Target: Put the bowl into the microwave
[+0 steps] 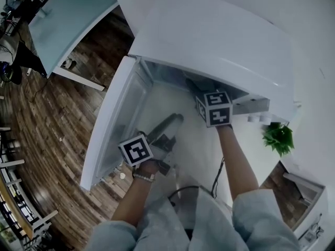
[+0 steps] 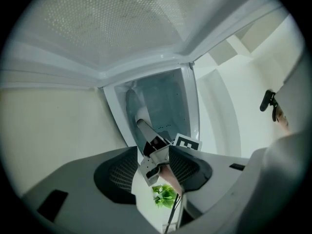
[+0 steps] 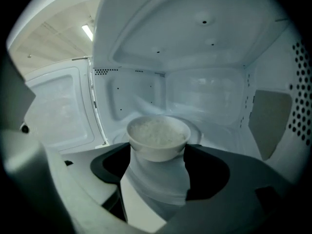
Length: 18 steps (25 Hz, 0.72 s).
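**Right claw**: clenching on the bowl, with both pad tips pressing against its lower sides. It is reaching into the cavity of the microwave.

**Bowl:** white and sitting upright between the pad tips, carrying a heap of something white and grainy. It is already inside the cavity, hanging over the near part of the round turntable. Whether its base is touching the turntable cannot be told.

**Microwave:** white inside and out, with its door standing wide open on the person's left.

**Left claw**: standing released, pads apart and gripping nothing. It is pointing at the inner face of the open door and its pane. In the head view it is hovering just beside the door, in front of the opening and well apart from the bowl.

**Arms:** both forearms are stretching forward from light sleeves, the right one running into the cavity.

**Surroundings:** a small green plant is standing to the right of the microwave. A wooden floor is showing below and to the left of the door.
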Available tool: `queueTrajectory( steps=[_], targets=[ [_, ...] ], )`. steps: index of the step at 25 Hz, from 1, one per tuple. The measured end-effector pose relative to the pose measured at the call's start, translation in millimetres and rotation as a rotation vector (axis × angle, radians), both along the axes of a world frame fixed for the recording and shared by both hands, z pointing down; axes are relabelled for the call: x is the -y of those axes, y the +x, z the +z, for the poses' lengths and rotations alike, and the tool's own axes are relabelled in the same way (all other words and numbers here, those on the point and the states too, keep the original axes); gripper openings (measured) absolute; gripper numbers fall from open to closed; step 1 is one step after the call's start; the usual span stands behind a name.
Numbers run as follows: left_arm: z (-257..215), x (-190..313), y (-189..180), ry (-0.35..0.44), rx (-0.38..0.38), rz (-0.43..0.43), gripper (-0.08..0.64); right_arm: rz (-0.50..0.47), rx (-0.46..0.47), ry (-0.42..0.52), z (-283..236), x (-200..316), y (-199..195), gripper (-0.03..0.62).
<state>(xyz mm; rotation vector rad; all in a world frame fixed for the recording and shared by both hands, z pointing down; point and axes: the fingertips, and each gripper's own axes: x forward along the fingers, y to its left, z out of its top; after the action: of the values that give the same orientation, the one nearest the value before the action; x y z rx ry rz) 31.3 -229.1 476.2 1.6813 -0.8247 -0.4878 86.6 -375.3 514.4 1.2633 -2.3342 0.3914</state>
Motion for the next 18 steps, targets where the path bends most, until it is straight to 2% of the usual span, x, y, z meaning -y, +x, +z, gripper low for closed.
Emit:
queueTrajectory(
  steps=[5, 8, 12, 14, 18],
  targets=[
    [-9, -16, 0, 0.017, 0.03, 0.013, 0.19, 0.018, -0.049, -0.013, 3, 11, 1, 0.351],
    [-6, -25, -4, 0.018, 0.081, 0.023, 0.103, 0.011, -0.086, -0.014, 7, 13, 2, 0.348],
    [-10, -32, -7, 0.046, 0.126, 0.032, 0.075, 0.016, -0.092, -0.006, 5, 15, 1, 0.348],
    [-13, -34, -8, 0.051, 0.16, 0.037, -0.008, 0.024, -0.088, -0.01, 6, 14, 0, 0.348],
    [-19, -35, -7, 0.086, 0.207, 0.06, -0.008, 0.033, -0.092, -0.011, 3, 9, 3, 0.348]
  ],
)
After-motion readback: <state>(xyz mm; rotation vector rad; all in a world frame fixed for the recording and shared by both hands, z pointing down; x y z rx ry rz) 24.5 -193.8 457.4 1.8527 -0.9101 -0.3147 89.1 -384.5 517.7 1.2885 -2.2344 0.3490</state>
